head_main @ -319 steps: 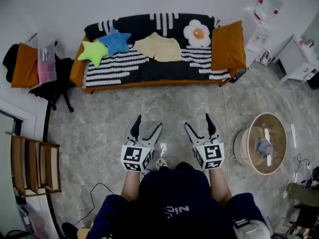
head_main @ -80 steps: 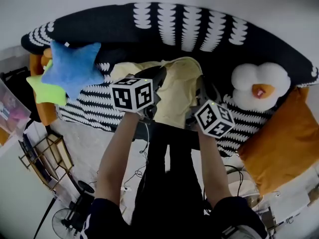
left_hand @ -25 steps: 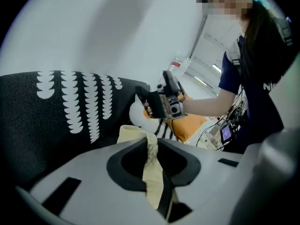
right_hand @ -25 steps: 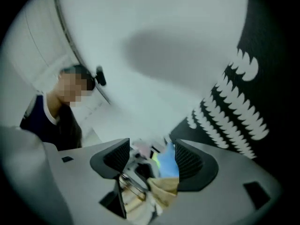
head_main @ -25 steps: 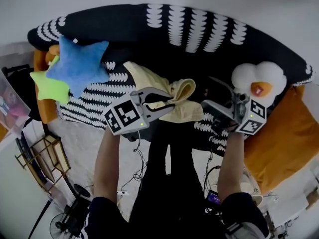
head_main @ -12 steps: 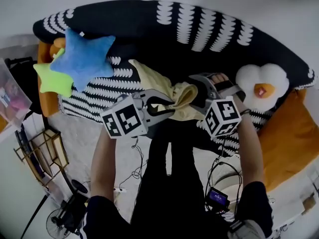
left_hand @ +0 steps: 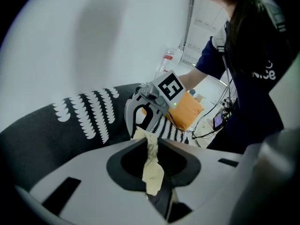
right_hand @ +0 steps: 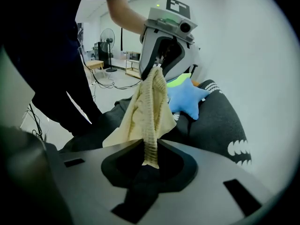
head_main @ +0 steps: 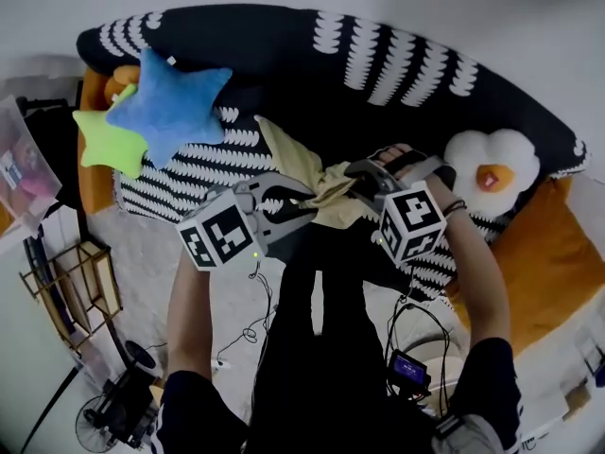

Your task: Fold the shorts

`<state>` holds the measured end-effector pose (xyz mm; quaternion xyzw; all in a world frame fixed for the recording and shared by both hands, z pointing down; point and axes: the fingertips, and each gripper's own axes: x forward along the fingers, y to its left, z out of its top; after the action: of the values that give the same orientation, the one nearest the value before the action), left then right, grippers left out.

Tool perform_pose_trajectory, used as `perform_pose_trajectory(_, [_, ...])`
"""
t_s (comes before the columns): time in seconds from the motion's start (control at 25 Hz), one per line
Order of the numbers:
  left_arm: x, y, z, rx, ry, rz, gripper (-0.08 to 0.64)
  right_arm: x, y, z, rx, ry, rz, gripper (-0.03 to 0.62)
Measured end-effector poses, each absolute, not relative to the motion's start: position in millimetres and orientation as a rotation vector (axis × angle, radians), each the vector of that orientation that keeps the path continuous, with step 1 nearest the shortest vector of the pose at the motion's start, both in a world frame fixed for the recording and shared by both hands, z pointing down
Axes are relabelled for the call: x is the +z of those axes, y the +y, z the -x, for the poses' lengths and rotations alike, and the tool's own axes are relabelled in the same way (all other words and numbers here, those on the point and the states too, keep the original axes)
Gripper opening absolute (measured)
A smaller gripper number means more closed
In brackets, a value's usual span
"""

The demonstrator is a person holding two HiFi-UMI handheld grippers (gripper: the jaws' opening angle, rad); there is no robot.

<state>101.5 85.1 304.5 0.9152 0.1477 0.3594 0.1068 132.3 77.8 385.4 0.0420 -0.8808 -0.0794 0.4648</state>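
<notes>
Head view showed the pale yellow shorts (head_main: 301, 164) bunched over the middle of the sofa (head_main: 284, 60) seat, near its front edge, with one end trailing back toward the seat; whether that end touched the sofa could not be told. The left tool (head_main: 314, 197) held a narrow pinch on a crumpled edge of the cloth, as it had a second before. The right tool (head_main: 352, 180) was what had changed; a second earlier it stood off the cloth with its jaws wide, out toward the sofa's right end; now it had swung in beside the left tool and its jaws were closing on the ribbed waistband, which ran straight down between them. With both tools on the cloth, the shorts seemed ready to be drawn taut and laid over on the seat for a fold. A blue star cushion (head_main: 175, 107) and a green star cushion (head_main: 109, 145) lay at the sofa's left end; a flower cushion (head_main: 492, 168) and an orange cushion (head_main: 539, 263) at its right end.
</notes>
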Motion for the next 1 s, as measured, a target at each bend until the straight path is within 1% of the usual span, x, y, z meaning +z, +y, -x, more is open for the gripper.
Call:
perform_pose_trajectory(0.12, [276.5, 71.7, -85.6, 1.049, 0.335, -2.756, 0.066, 347.0, 69.1, -128.0, -0.244, -2.147, -0.110, 0.078])
perform_pose_trajectory(0.28, [215.6, 42.9, -52.0, 1.039, 0.186, -2.865, 0.066, 272.1, 43.6, -105.1, -0.356, -2.133, -0.141, 0.078])
perform_pose_trajectory(0.36, [175.4, 19.8, -35.8, 1.011, 0.075, -2.959, 0.066, 222.5, 18.0, -92.5, -0.435, -2.137, -0.198, 0.078])
perform_pose_trajectory(0.48, [96.2, -8.3, -13.1, 0.822, -0.121, -3.067, 0.066, 137.8, -17.7, -69.5, -0.479, -2.214, -0.333, 0.080])
perform_pose_trajectory(0.56, [67.8, -18.5, 5.7, 0.871, -0.203, -3.077, 0.067, 104.3, -25.1, -55.2, -0.481, -2.221, -0.319, 0.080])
perform_pose_trajectory(0.64, [50.2, -13.2, 13.2, 0.912, -0.177, -3.140, 0.066, 80.5, -18.3, -47.0, -0.507, -2.178, -0.284, 0.080])
perform_pose_trajectory(0.84, [9.3, 25.3, 38.2, 0.780, 0.080, -3.155, 0.067, 41.5, 29.3, -20.0, -0.376, -2.259, -0.068, 0.078])
perform_pose_trajectory(1.0, [17.9, 9.9, 54.8, 0.838, 0.054, -3.029, 0.067, 41.1, -3.8, -14.4, -0.373, -2.230, -0.160, 0.078])
